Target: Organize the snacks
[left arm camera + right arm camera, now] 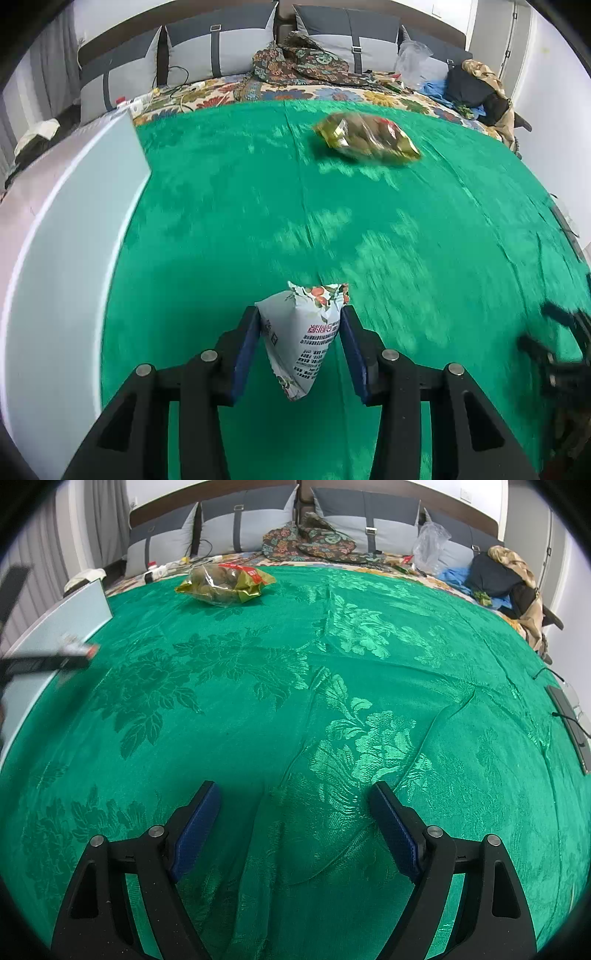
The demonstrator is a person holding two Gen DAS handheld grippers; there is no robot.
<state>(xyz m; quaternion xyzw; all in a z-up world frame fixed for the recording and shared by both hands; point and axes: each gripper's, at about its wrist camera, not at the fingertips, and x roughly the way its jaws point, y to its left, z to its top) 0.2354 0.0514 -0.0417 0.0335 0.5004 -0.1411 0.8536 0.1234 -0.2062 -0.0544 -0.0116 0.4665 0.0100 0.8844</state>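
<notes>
My left gripper (300, 325) is shut on a white snack packet (304, 334) with a fruit print, held above the green cloth (406, 240). A clear and gold bag of brown snacks (365, 137) lies on the cloth far ahead; it also shows in the right wrist view (225, 581) at the far left. My right gripper (295, 812) is open and empty, low over the green cloth (295, 672). The left gripper appears blurred at the left edge of the right wrist view (70, 653), over the box's edge.
A pale grey-white box (74, 240) stands along the left edge of the cloth, also in the right wrist view (62, 627). Clothes, a plastic bag and cushions lie at the head of the bed (314, 542). A dark device with cables (570, 720) lies at the right edge.
</notes>
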